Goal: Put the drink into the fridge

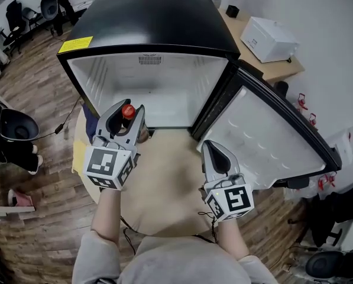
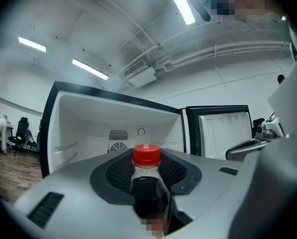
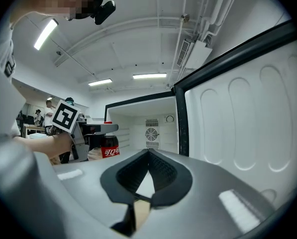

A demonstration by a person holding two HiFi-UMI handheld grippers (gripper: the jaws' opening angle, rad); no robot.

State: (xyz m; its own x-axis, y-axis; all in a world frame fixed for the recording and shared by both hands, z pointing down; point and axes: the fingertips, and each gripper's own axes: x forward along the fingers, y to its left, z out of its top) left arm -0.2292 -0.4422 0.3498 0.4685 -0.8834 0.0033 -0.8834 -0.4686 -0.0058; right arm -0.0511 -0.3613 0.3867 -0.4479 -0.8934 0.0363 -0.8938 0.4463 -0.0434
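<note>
A dark cola bottle (image 1: 128, 111) with a red cap (image 2: 146, 155) stands upright between the jaws of my left gripper (image 1: 127, 113), which is shut on it just in front of the open black mini fridge (image 1: 146, 22). The fridge's white inside (image 2: 113, 128) shows nothing on its floor. Its door (image 1: 271, 141) swings out to the right. My right gripper (image 1: 210, 148) is shut with nothing in it, near the door's lower edge. In the right gripper view the bottle (image 3: 108, 151) and left gripper (image 3: 88, 131) appear at the left, before the fridge opening (image 3: 148, 118).
A tan surface (image 1: 164, 188) lies under both grippers in front of the fridge. A white box (image 1: 269, 38) sits on a desk behind the fridge at the right. Office chairs (image 1: 10, 129) and wood floor (image 1: 34, 81) are at the left.
</note>
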